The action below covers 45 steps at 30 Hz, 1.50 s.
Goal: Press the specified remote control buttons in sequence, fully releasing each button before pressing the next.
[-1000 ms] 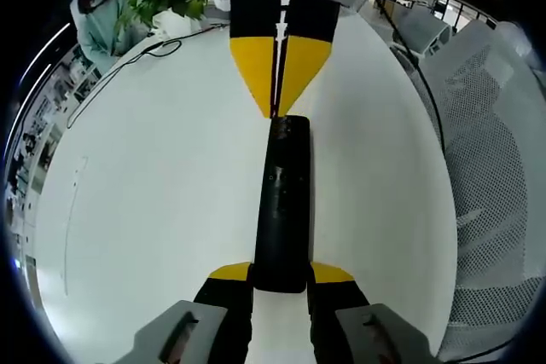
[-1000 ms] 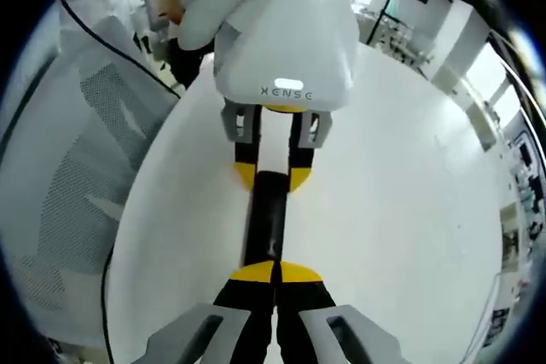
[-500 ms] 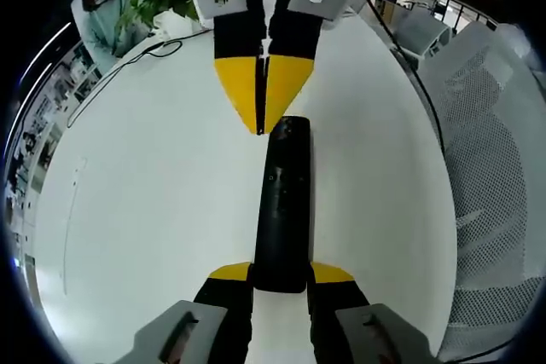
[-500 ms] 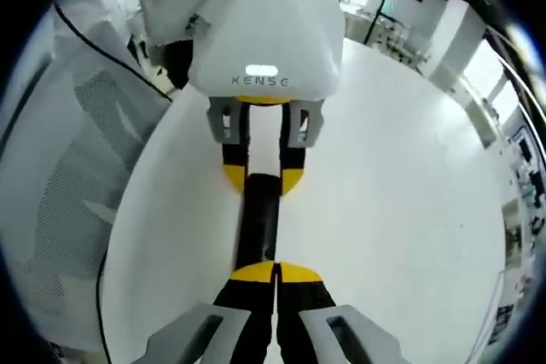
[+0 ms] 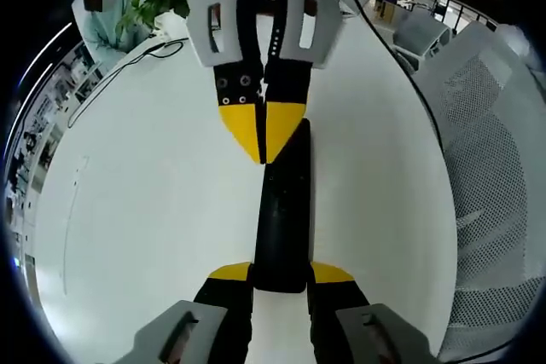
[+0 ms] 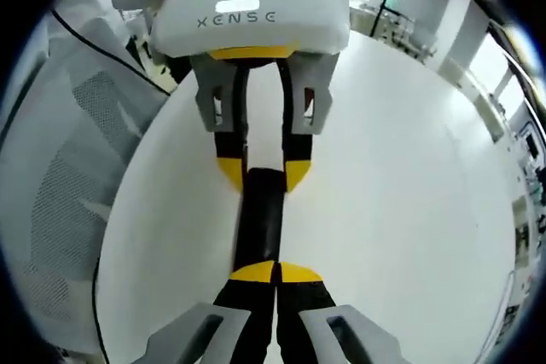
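left tongs [image 5: 280, 277] clamp the near end of a black remote control [image 5: 284, 210], which lies lengthwise on a white bench [image 5: 153, 185]. right tongs [image 5: 263, 138], jaws closed tip to tip and holding nothing, press their yellow tips down on the remote's far end. from the right gripper view, the right tongs [image 6: 275, 274] sit on the remote control [image 6: 258, 219] opposite the left tongs [image 6: 260, 176].

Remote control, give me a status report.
Left claw clamps long black remote control on white table. Right claw shut, tips over remote's far end. Nothing obstructing.
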{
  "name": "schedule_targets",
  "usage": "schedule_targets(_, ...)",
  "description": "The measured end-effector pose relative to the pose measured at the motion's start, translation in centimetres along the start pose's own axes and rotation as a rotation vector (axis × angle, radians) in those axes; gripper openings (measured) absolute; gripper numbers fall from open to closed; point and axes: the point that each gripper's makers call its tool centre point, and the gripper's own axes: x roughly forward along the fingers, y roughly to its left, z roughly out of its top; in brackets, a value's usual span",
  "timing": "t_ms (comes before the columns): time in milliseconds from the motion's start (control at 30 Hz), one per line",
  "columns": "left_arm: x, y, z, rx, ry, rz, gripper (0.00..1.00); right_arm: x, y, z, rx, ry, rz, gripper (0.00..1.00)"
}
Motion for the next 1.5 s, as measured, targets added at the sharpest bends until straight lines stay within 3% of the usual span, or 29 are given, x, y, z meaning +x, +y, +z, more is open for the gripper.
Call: schedule_targets(1500, 0.0, 0.1, -0.2, -0.014, 0.000, 0.000, 0.23, 1.5, 0.2, -0.1, 0.003, 0.029, 0.029, 0.00)
